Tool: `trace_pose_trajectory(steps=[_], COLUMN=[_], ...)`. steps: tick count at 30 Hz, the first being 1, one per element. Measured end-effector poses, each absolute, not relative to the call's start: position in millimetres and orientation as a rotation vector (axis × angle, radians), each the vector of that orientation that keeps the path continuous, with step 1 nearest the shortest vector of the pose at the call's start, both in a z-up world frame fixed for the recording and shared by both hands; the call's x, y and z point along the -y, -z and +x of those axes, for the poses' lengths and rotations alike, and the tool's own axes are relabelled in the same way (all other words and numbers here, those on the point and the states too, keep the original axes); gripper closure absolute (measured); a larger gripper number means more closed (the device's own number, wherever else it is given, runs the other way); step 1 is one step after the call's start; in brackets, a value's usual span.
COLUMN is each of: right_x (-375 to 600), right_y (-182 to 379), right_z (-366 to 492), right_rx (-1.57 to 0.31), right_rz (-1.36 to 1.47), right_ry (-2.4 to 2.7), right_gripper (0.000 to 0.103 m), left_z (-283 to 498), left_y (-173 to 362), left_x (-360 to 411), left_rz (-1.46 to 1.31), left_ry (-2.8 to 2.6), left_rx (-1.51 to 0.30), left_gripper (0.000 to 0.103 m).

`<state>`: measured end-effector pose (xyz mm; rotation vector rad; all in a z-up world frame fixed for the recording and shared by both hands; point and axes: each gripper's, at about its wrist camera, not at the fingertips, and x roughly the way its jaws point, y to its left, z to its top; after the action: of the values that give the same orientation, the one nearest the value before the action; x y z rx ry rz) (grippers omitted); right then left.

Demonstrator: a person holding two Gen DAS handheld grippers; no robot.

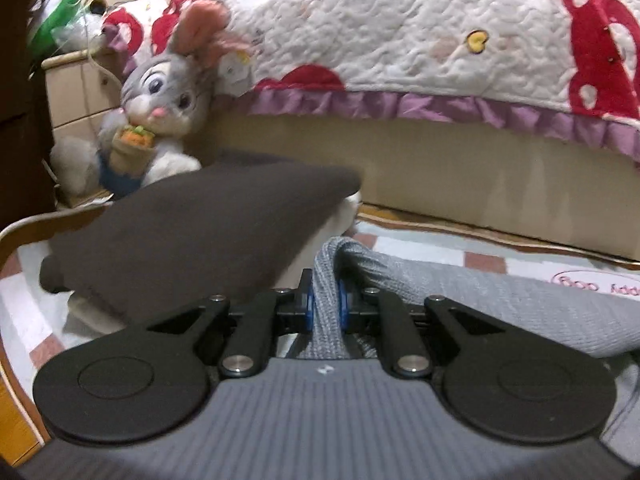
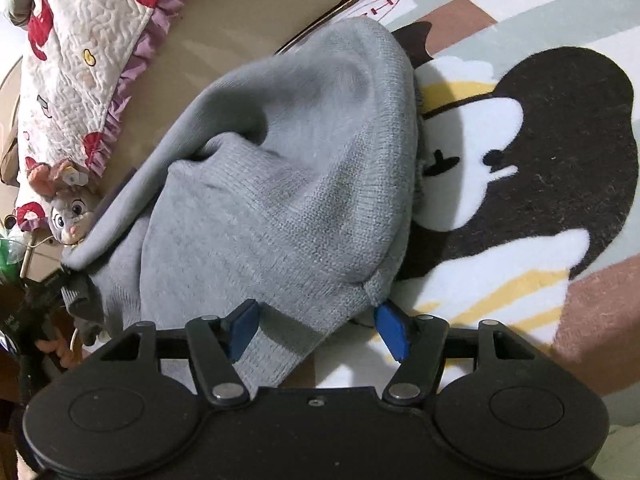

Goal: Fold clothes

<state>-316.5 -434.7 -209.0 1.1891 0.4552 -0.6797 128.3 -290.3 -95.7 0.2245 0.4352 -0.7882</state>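
I see the left gripper (image 1: 325, 304) clamped on a bunched fold of the grey knit sweater (image 1: 460, 304), which trails away to the right. The right gripper (image 2: 318, 330) is spread wide, holding nothing; the sweater (image 2: 280, 184) lies heaped on the cartoon rug (image 2: 520, 160), its hem between the blue pads (image 2: 390, 330).

rug (image 1: 440, 256) | oval label: "Boo", rest cut off
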Motion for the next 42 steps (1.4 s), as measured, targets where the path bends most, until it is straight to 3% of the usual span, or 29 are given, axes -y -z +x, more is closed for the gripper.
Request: trace_pose_trajectory(steps=[1,3,5,6,8,9,11,16,18,19,28,29,31,32,34,37,39,40,42], right_x=[436,438,443,443,444,445,449,455,465,471,483,481,479,478,476,468,459,455,442], right_y=[209,207,203,195,176,165,141,112,105,99,43,42,43,44,49,54,57,59,64], right_z=[-316,-316,-315,-312,-302,-295,-281,-254,-245,-241,-214,-214,-215,-215,-214,-204,-198,-195,-190], right_rx=[-0.447,-0.42,-0.384,-0.38,-0.382,-0.381,-0.347,-0.346,-0.362,-0.368,-0.298,-0.29,-0.285,-0.286,-0.309,-0.4,-0.464,-0.496,-0.578], right_rz=[1.187,1.178,1.178,1.146,1.064,1.023,0.979,0.903,0.88,0.861,0.722,0.721,0.716,0.712,0.694,0.621,0.556,0.522,0.39], right_ry=[0.679,0.677,0.635,0.619,0.578,0.554,0.496,0.426,0.423,0.421,0.359,0.352,0.349,0.352,0.356,0.385,0.403,0.411,0.462], right_gripper=[0.035,0.053,0.089,0.091,0.095,0.095,0.095,0.096,0.096,0.096,0.096,0.096,0.096,0.096,0.096,0.096,0.088,0.081,0.051], left_z=[129,125,121,121,126,128,129,77,52,41,-12,-12,-7,-2,12,33,40,43,49], left_y=[97,95,93,92,93,94,97,79,75,76,102,106,111,110,104,88,80,77,77], left_x=[290,293,296,296,294,291,288,291,294,296,326,329,332,333,333,325,319,316,314], left_rz=[0.228,0.236,0.228,0.214,0.169,0.13,0.03,0.014,0.005,0.004,0.289,0.319,0.384,0.396,0.382,0.33,0.309,0.302,0.29], left_ry=[0.784,0.788,0.805,0.825,0.895,0.958,1.132,1.477,1.637,1.703,1.641,1.591,1.461,1.422,1.364,1.295,1.25,1.23,1.199], left_rx=[-0.435,-0.412,-0.406,-0.428,-0.506,-0.555,-0.666,-0.669,-0.702,-0.73,-0.775,-0.762,-0.683,-0.651,-0.588,-0.506,-0.476,-0.469,-0.472], left_gripper=[0.092,0.092,0.092,0.09,0.085,0.068,0.05,0.046,0.032,0.031,0.029,0.031,0.063,0.092,0.098,0.099,0.099,0.099,0.099])
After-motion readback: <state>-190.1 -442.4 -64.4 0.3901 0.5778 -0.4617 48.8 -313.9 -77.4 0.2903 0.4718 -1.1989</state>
